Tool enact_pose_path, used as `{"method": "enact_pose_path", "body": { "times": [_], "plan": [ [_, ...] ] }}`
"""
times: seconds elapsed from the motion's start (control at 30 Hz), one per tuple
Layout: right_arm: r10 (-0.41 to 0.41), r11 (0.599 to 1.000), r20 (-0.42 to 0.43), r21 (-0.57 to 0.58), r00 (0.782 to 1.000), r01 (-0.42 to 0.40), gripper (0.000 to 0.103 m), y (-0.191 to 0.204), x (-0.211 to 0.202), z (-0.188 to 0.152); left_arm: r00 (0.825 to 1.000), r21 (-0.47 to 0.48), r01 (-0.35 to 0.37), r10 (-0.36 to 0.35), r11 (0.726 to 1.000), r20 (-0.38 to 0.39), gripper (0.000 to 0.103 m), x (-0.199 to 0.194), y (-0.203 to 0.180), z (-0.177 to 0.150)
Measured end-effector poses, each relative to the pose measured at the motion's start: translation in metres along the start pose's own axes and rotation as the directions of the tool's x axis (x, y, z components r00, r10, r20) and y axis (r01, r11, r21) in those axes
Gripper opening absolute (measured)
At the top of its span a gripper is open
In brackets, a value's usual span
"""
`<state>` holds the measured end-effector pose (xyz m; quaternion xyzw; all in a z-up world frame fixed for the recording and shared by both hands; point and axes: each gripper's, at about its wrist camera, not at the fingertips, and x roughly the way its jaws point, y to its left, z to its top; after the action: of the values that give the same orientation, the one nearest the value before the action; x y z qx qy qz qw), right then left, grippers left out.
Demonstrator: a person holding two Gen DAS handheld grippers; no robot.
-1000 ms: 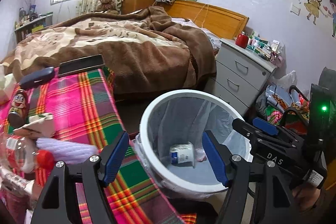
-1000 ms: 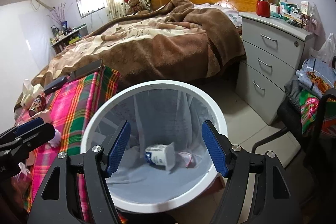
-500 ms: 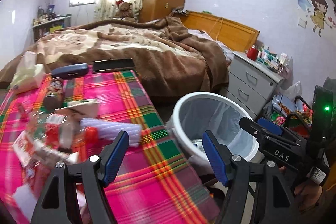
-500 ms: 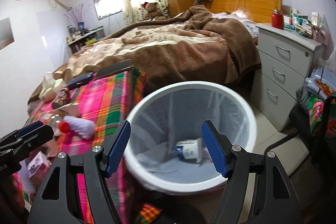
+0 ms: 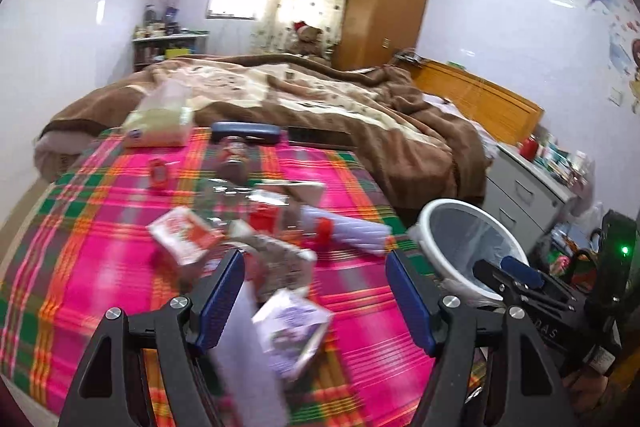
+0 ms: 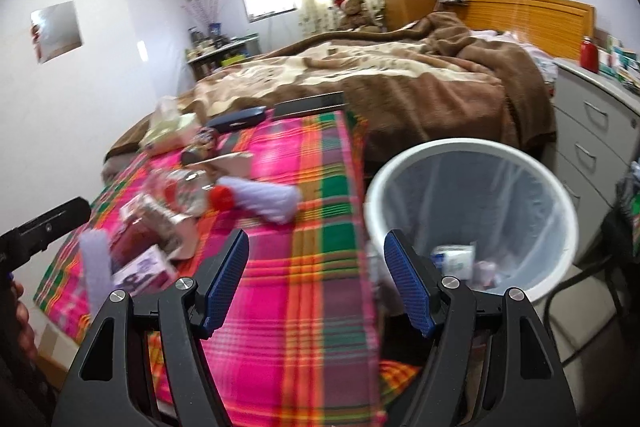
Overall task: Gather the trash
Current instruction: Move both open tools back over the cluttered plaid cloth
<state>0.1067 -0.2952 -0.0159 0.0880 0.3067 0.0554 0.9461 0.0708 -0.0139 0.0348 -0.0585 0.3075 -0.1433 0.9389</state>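
Still empty, both claws gape — left claw [image 5: 314, 291] over the litter pile [image 5: 240, 239]; blurred clutter risks snagging the bottle [image 6: 182, 193], bin [image 6: 472, 215] at three o'clock.

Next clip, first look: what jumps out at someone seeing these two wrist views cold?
The loud pink, green and orange plaid cloth fills the foreground, with a jumble of wrappers and small boxes scattered across its middle and near end. Right of it stands a white bin lined with a clear bag, a few pieces already at the bottom. Both claws, left and right, hang open and empty.
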Motion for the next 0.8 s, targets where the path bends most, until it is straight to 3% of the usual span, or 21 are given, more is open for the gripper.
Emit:
{"method": "enact_pose_path", "body": {
  "times": [0.53, 0.8],
  "plan": [
    [0.201, 0.97, -0.068, -0.128, 0.977, -0.208, 0.072, 0.08, 0.002, -0.031, 0.981, -0.084, -0.195, 0.194, 0.977, -0.025, 0.073, -0.03, 0.084, -0.034],
    [0.263, 0.937, -0.102, -0.209, 0.959, -0.279, 0.072, 0.123, 0.008, -0.041, 0.975, -0.109, -0.219, 0.214, 0.97, -0.05, 0.073, -0.028, 0.108, -0.044]
  ]
}}
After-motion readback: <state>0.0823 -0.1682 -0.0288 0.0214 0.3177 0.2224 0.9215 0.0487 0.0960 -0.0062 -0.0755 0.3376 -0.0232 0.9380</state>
